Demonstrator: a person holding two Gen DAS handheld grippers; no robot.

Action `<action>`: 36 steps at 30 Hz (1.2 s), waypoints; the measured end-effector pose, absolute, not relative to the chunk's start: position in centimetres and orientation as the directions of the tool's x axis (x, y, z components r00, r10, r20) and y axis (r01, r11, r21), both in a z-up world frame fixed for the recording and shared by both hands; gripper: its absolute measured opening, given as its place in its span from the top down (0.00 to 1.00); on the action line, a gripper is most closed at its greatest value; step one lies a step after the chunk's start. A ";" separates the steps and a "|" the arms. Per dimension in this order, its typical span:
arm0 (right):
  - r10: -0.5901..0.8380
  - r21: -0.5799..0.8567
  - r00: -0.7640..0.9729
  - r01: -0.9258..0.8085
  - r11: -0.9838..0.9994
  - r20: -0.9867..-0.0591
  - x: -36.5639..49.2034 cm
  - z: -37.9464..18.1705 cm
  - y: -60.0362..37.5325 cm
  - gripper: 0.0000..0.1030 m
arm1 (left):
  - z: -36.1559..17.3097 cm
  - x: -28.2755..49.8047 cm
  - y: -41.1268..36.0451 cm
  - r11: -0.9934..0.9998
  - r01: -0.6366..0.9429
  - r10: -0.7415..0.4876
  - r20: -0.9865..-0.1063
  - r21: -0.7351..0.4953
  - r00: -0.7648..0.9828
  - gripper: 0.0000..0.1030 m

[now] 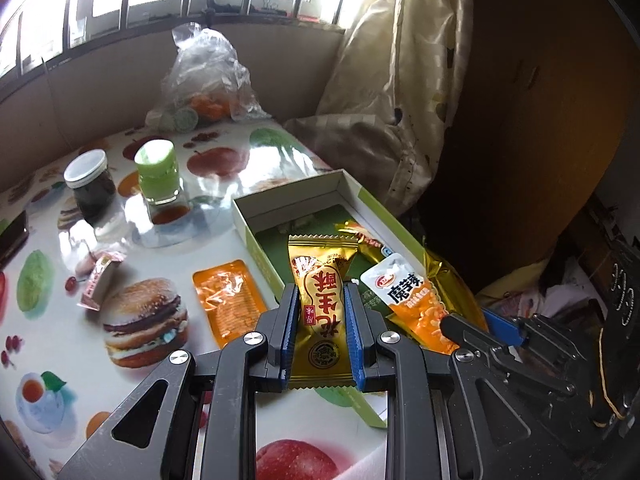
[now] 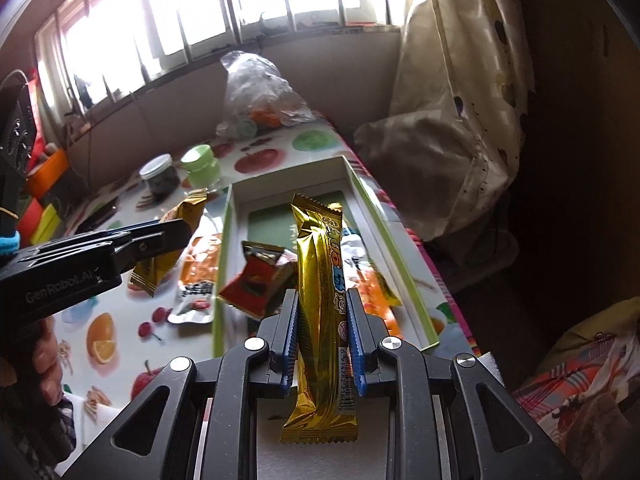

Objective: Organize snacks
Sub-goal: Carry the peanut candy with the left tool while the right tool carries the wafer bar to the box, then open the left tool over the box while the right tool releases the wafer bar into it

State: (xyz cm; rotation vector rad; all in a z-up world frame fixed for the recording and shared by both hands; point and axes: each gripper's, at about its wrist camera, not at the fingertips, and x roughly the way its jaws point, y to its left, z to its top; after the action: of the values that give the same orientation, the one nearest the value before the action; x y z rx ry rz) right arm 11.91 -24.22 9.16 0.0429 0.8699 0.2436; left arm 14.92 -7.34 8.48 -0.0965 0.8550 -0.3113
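Observation:
In the left wrist view my left gripper point(image 1: 321, 292) is shut on a gold candy packet point(image 1: 320, 280) with red characters, held over the near left wall of a shallow white and green box point(image 1: 288, 196). A white and orange snack packet point(image 1: 404, 296) and another gold packet point(image 1: 360, 236) lie in the box. In the right wrist view my right gripper point(image 2: 322, 295) is shut on a long gold bar packet point(image 2: 316, 248) above the box point(image 2: 222, 248). A red and dark packet point(image 2: 256, 280) rests at its left wall. Each gripper shows in the other view: the right gripper point(image 1: 472, 328) and the left gripper point(image 2: 172, 236).
On the fruit-print table lie an orange packet point(image 1: 228, 300) and a small pink packet point(image 1: 100, 280). A dark jar point(image 1: 90, 184), a green-lidded jar point(image 1: 158, 172) and a clear plastic bag point(image 1: 208, 76) stand farther back. A curtain point(image 1: 400, 80) hangs beyond the table's right edge.

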 end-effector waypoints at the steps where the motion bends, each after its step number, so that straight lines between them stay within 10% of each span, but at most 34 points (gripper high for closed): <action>1: 0.227 0.137 0.616 -0.191 0.972 -0.754 12.0 9.0 -24.3 0.79 | 8.2 15.1 -7.5 0.950 0.232 -0.310 -0.729 -0.209 0.610 0.77; 36: 0.221 0.096 0.612 -0.231 0.968 -0.759 15.1 6.8 -22.9 0.79 | 3.9 18.7 -9.7 0.950 0.216 -0.307 -0.798 -0.225 0.519 0.74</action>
State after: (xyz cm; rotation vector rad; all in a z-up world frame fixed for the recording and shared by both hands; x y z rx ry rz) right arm 15.07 -22.91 6.81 -0.0116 0.8737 0.2609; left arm 18.73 -9.66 3.93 -0.1021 0.9766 -0.3144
